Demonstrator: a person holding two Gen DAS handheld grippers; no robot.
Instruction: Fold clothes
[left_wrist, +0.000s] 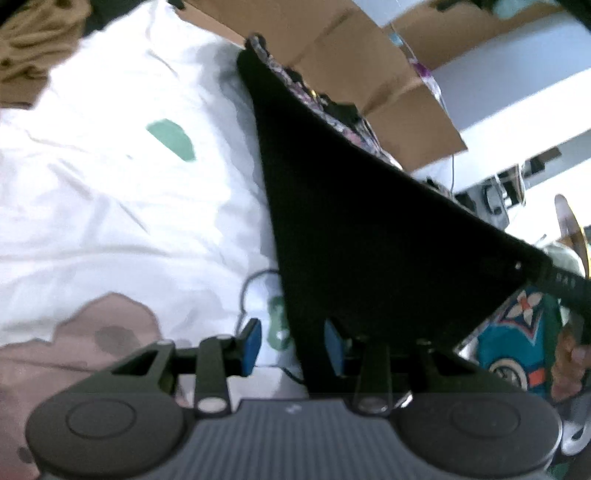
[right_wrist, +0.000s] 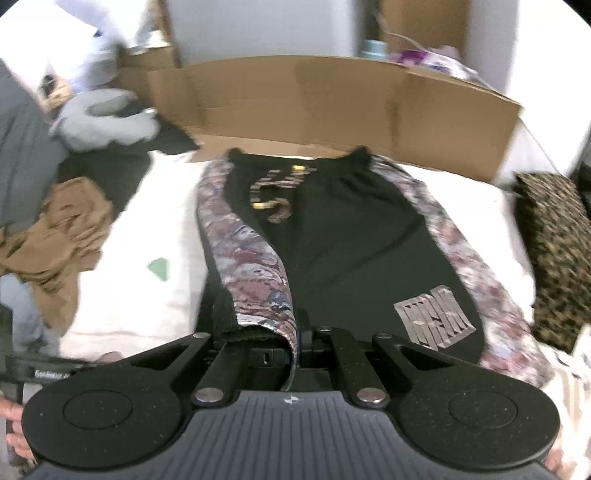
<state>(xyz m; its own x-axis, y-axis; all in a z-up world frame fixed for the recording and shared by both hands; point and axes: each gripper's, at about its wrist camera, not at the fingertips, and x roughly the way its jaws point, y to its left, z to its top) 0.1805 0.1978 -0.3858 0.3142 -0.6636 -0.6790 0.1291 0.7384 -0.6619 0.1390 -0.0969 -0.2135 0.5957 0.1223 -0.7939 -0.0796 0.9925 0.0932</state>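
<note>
A pair of black shorts (right_wrist: 343, 236) with patterned purple side panels and a grey logo patch lies on the white sheet (right_wrist: 147, 295), waistband toward the cardboard. My right gripper (right_wrist: 291, 350) is shut on the near hem of the shorts, at the patterned left leg. In the left wrist view the shorts (left_wrist: 354, 236) hang as a taut black sheet, lifted at one corner. My left gripper (left_wrist: 293, 345) is open, its blue pads (left_wrist: 252, 345) apart, and the fabric edge drapes across the right one.
A cardboard box (right_wrist: 332, 107) stands behind the shorts. A brown garment (right_wrist: 55, 236) and grey clothes (right_wrist: 107, 118) lie at the left, a leopard-print cloth (right_wrist: 554, 251) at the right. The sheet (left_wrist: 110, 184) has green and pink patches.
</note>
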